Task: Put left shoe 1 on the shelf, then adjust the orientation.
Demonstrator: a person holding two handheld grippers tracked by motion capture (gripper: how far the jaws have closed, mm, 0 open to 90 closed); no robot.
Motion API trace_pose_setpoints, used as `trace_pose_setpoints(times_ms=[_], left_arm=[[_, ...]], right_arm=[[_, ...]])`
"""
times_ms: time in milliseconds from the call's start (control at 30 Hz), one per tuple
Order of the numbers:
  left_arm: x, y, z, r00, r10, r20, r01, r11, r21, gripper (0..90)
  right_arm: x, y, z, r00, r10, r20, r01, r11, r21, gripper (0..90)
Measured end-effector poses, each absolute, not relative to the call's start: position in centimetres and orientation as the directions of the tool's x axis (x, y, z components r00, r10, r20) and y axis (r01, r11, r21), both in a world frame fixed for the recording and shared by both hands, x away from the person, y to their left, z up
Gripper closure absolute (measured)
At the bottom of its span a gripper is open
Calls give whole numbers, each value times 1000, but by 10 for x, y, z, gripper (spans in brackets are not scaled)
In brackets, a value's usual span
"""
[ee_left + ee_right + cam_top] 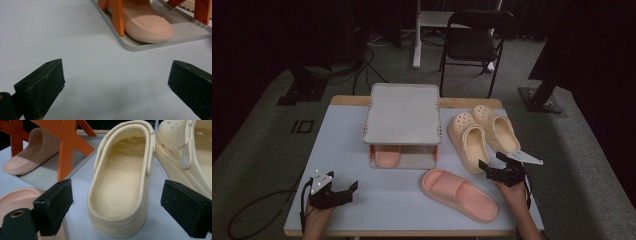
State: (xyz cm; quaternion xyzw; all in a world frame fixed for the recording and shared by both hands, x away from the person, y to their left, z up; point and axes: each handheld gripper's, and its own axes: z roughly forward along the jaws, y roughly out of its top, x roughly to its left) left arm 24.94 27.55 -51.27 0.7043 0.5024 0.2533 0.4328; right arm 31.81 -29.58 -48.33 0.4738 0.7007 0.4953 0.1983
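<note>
1. Grasp advice first: the right tool, at the lower right of the high view, stands with its jaws wide apart and nothing between them, lined up on the heel of the near cream clog. I judge this clog to be the thing in hand.
2. In the right gripper view that heel fills the lower centre, between the two black jaws but apart from both.
3. To take it well, bring one jaw inside the heel opening and the other outside the back wall, then close on the rim; the soft foam will likely give, so pinch low on the wall.
4. The second cream clog lies just beside it, so lift straight up to avoid dragging it.
5. The left tool, lower left of the high view, is open and empty above the bare desk.
6. Holder: the two-tier shoe rack with orange posts sits at the centre. Its lower shelf holds one pink slide sandal; its upper shelf is bare.
7. The other pink slide sandal lies loose on the desk, at lower centre.
</note>
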Motion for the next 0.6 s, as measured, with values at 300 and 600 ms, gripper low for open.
trace_pose_setpoints(times_ms=[300, 600], left_arm=[[247, 276, -515, 371, 925, -79, 478, -117, 870, 8], [246, 276, -515, 376, 923, -83, 468, -111, 877, 8]], right_arm=[[339, -293, -486, -468, 862, 194, 497, 76, 864, 102], [360, -293, -485, -451, 873, 185, 506, 79, 859, 149]])
